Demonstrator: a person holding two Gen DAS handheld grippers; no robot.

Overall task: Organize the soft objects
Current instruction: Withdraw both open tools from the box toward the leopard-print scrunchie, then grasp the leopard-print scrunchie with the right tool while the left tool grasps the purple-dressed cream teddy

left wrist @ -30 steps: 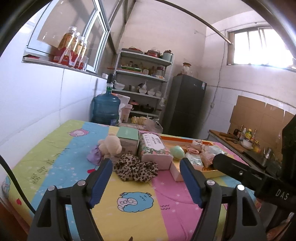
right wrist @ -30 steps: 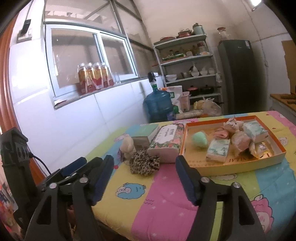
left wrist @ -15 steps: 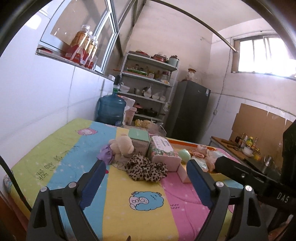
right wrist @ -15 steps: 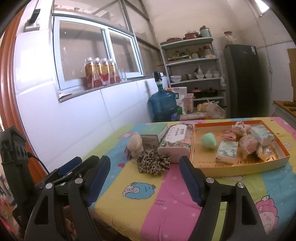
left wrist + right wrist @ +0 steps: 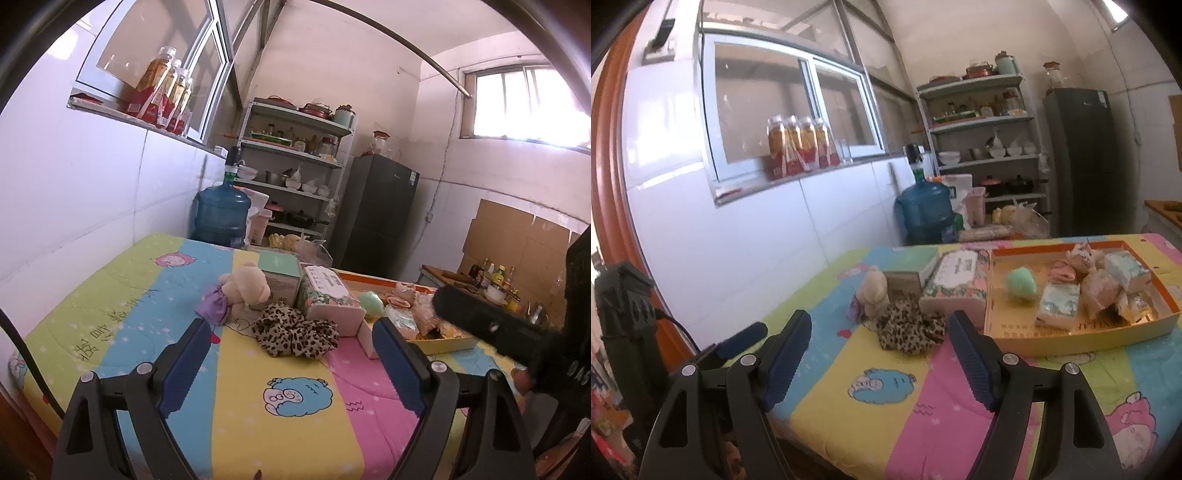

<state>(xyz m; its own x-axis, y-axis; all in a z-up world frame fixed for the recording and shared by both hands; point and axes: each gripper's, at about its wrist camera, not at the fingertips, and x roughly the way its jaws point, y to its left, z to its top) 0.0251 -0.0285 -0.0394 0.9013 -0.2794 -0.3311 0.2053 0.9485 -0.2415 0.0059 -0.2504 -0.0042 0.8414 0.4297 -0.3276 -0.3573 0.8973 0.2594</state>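
A leopard-print scrunchie (image 5: pixel 295 335) (image 5: pixel 910 328) lies on the colourful quilt (image 5: pixel 236 398) (image 5: pixel 849 406), with a small cream plush bear in a purple dress (image 5: pixel 240 291) (image 5: pixel 871 291) just behind it. A floral tissue pack (image 5: pixel 328 295) (image 5: pixel 956 284) and a green-topped box (image 5: pixel 279 275) (image 5: pixel 910 269) sit beside the bear. An orange-rimmed tray (image 5: pixel 1082 336) (image 5: pixel 448 344) holds a green sponge (image 5: pixel 1021 284), tissue packets and small plush items. My left gripper (image 5: pixel 290 354) and right gripper (image 5: pixel 879 347) both hover open short of the scrunchie, nothing between their fingers.
A white tiled wall runs along the quilt's left side. A blue water jug (image 5: pixel 221 214) (image 5: pixel 923 212), a metal shelf rack (image 5: pixel 291 177) (image 5: pixel 986 147) and a dark fridge (image 5: pixel 373 218) (image 5: pixel 1082 158) stand behind. The other gripper's black body (image 5: pixel 517 332) shows at right.
The left gripper's jaws have spread wider. Both views have tilted up slightly, so the objects sit a little farther off. Nothing on the quilt has moved.
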